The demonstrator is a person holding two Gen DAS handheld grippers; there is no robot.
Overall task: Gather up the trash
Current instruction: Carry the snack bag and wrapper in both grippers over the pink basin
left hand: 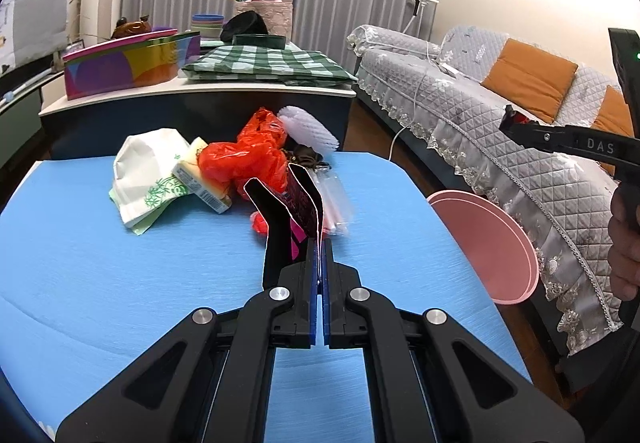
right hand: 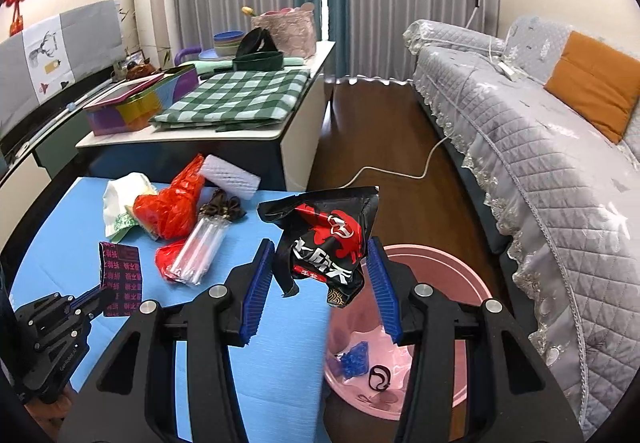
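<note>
Left gripper [left hand: 319, 239] jaws together, clamped on a dark printed wrapper [right hand: 121, 274] above the blue table [left hand: 120, 283]; right gripper [right hand: 320, 275] jaws partly apart, a black and red snack bag [right hand: 328, 239] between them, over the pink bin [right hand: 472, 287]; remaining litter, including a red plastic bag [left hand: 244, 159], heaped at the table's far end.

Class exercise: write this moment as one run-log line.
left claw: shut on dark patterned wrapper | right claw: black-red snack bag between its fingers, above pink bin | pile on blue table: uncollected
</note>
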